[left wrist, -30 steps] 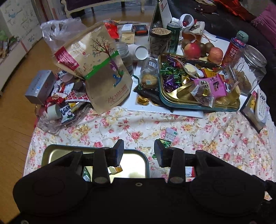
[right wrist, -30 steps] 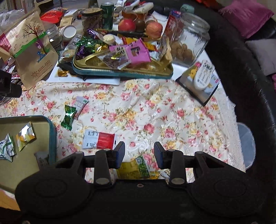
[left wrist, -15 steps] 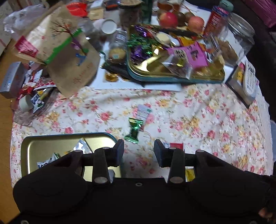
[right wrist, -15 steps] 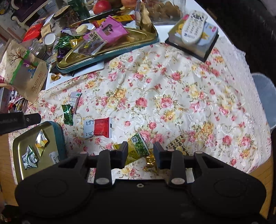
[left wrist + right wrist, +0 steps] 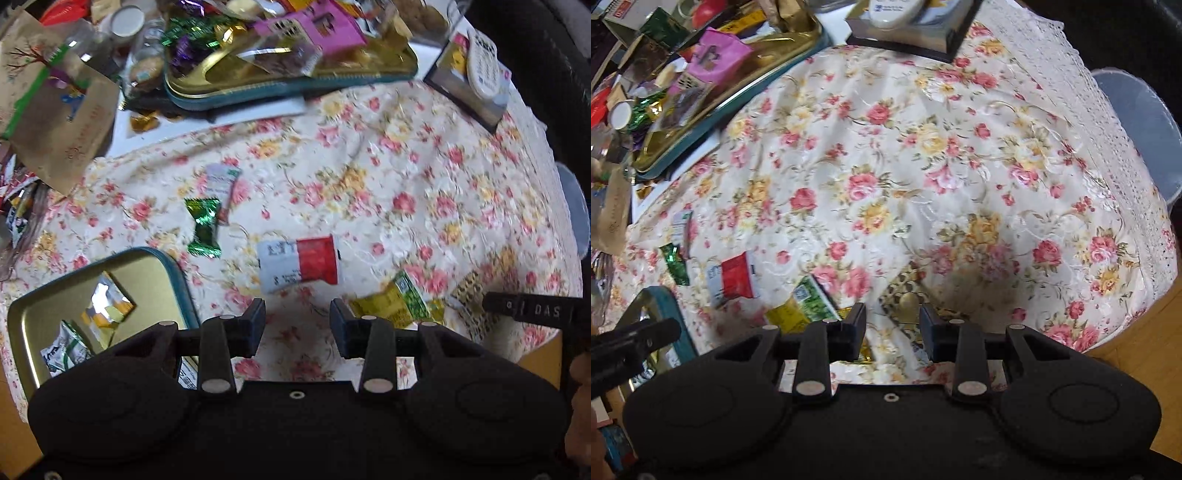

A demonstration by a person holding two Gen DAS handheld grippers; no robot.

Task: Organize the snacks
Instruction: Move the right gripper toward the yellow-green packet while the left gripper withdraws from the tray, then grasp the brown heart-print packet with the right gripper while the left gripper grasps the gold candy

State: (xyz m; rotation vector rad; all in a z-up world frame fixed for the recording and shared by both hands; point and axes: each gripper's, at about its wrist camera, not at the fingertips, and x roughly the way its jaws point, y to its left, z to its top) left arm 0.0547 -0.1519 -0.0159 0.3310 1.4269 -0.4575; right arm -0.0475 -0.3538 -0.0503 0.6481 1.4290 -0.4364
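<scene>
Left wrist view: the loose snacks lie scattered on the floral tablecloth (image 5: pixel 369 177). A red-and-white packet (image 5: pixel 300 263) rests flat just beyond the left gripper (image 5: pixel 297 326), whose jaws stand apart with nothing between them, only cloth showing in the gap. To the left of that packet lies a green foil candy (image 5: pixel 203 227), touching a pale wrapper (image 5: pixel 221 184) just beyond it. To the right lies a yellow-and-green packet (image 5: pixel 397 301), and past that a leopard-print packet (image 5: pixel 471 291) at the near right edge of the table, partly behind the dark finger of the other gripper.

At the near left sits a small gold tray (image 5: pixel 155 273) with a teal rim, holding a few wrapped snacks (image 5: pixel 107 306). At the far side a large gold tray (image 5: pixel 295 79) is heaped with sweets, among them a pink packet (image 5: pixel 314 27). A brown paper bag (image 5: pixel 55 110) leans at the far left, and a remote control (image 5: pixel 484 70) rests on a book at the far right.

In the right wrist view, the right gripper (image 5: pixel 892 326) points down over the leopard-print packet (image 5: pixel 905 295), which shows in the gap between its fingers; the jaws are parted and the pads do not press on it. The yellow-and-green packet (image 5: pixel 805 301) lies just left of its left finger, the red-and-white packet (image 5: pixel 733 277) farther left.
</scene>
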